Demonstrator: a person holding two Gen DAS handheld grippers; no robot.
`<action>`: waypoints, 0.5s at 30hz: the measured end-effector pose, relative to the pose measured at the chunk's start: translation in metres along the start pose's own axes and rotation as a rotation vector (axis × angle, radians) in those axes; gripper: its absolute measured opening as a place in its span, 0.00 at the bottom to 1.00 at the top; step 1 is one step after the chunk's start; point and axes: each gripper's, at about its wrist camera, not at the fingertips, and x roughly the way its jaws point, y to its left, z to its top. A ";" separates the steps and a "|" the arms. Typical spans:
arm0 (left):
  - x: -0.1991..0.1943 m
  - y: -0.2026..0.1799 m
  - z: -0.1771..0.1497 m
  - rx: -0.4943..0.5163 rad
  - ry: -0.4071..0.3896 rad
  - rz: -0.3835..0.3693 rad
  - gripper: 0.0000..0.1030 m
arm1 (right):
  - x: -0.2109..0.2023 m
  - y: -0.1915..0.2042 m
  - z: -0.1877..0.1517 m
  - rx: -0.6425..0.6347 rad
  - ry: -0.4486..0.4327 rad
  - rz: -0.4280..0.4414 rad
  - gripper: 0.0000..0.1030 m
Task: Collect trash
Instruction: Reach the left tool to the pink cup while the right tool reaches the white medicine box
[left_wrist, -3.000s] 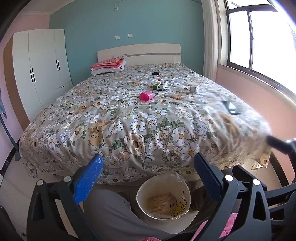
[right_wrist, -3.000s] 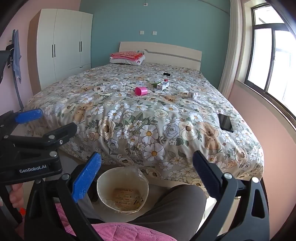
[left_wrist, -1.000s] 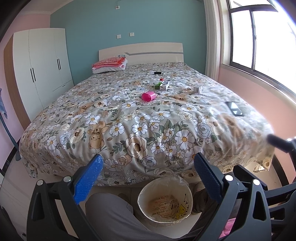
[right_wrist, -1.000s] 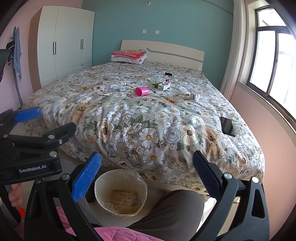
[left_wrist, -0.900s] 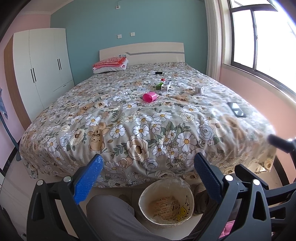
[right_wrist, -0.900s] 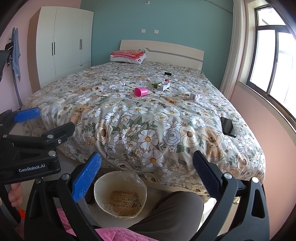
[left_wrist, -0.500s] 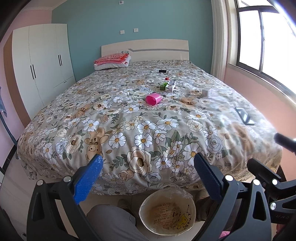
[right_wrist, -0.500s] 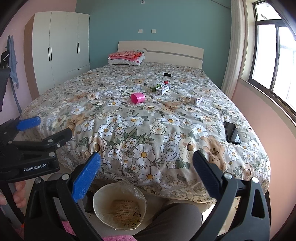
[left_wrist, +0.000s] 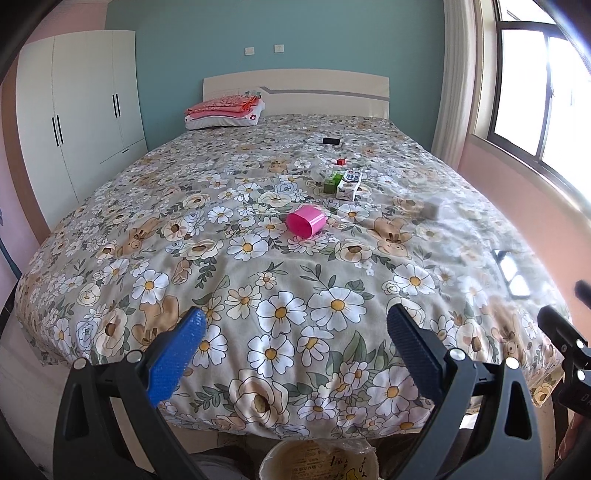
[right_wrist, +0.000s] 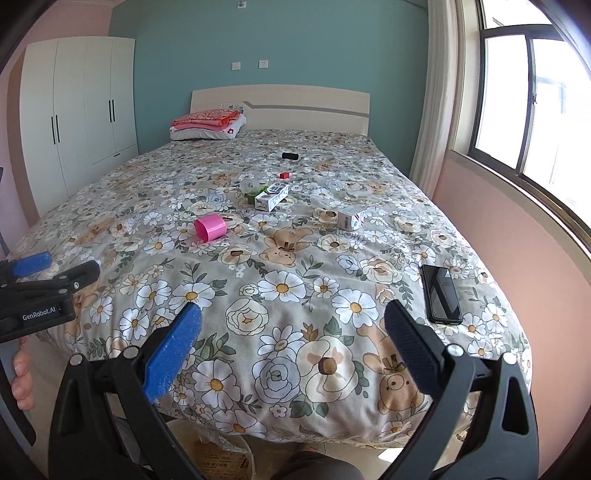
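Your left gripper (left_wrist: 295, 328) is spread wide w/ nothing between the pads, hovering over the foot end of the bed (left_wrist: 280, 317). Right gripper (right_wrist: 293, 325) same: jaws wide apart, empty, also above the foot of the floral quilt. In the right wrist view you see the left tool (right_wrist: 40, 291) off to the left side, w/ a hand (right_wrist: 20, 380) under it.

Bin (left_wrist: 319, 459) sits on the floor right below you, at the bed's foot edge, lined w/ a plastic bag.

Trash is mid-bed, well apart from both grippers: pink cup (left_wrist: 306, 220) on its side, nearest you; behind it a green carton (left_wrist: 331, 182) touching a white carton (left_wrist: 349, 184); small red item (left_wrist: 340, 161) further back; another white box (right_wrist: 351, 218) off to the right. Black phone (right_wrist: 441, 294) lies near the bed's right edge, just beyond your right gripper's right finger. Small black object (left_wrist: 331, 140) toward the headboard; can't tell what it is.
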 end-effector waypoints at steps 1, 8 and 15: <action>0.010 -0.001 0.006 -0.005 0.009 0.001 0.97 | 0.012 -0.004 0.003 0.006 0.014 -0.007 0.94; 0.081 -0.013 0.046 -0.069 0.081 -0.056 0.97 | 0.084 -0.028 0.029 0.038 0.057 -0.044 0.94; 0.157 -0.017 0.075 -0.141 0.123 -0.133 0.97 | 0.147 -0.051 0.051 0.035 0.056 -0.106 0.94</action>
